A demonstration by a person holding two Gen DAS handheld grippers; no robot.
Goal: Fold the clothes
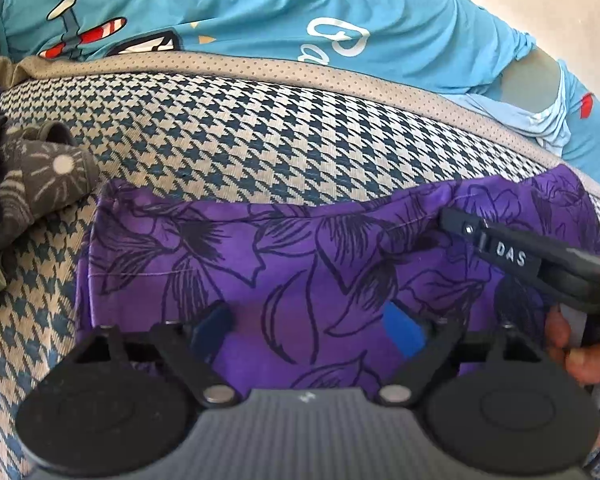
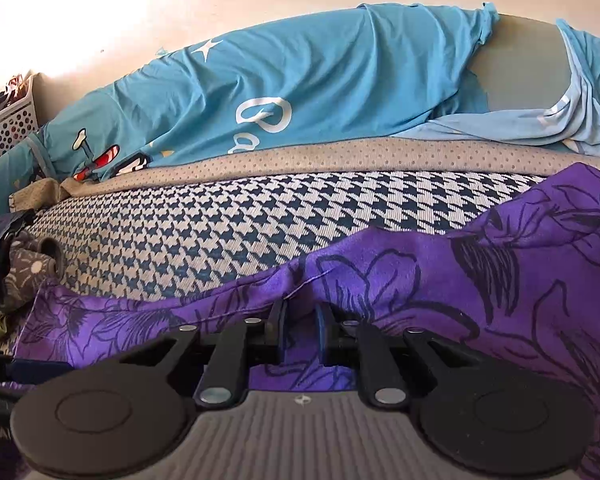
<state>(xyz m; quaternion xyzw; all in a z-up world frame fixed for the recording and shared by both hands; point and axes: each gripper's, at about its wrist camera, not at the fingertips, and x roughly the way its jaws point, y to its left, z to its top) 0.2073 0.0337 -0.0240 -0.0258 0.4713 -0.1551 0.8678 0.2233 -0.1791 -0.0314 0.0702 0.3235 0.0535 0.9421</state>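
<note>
Houndstooth seat cushion [image 2: 228,224], dotted beige edging along far edge; pale wall [image 2: 180,12] brightly lit; perforated white basket [image 2: 8,128] at left.

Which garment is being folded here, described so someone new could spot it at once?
Start from the houndstooth-patterned cushion with the blue cartoon-print sheet behind it. On its near part lies the purple cloth with black outlined flowers, pinched by the right gripper. The grey sunburst-print garment bunched at its left is duller and smaller.

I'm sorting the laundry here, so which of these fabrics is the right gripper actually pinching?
The purple floral garment. The right gripper is shut on its raised edge, while the dark grey patterned piece at the left and the blue cartoon-print cloth behind lie untouched.
</note>
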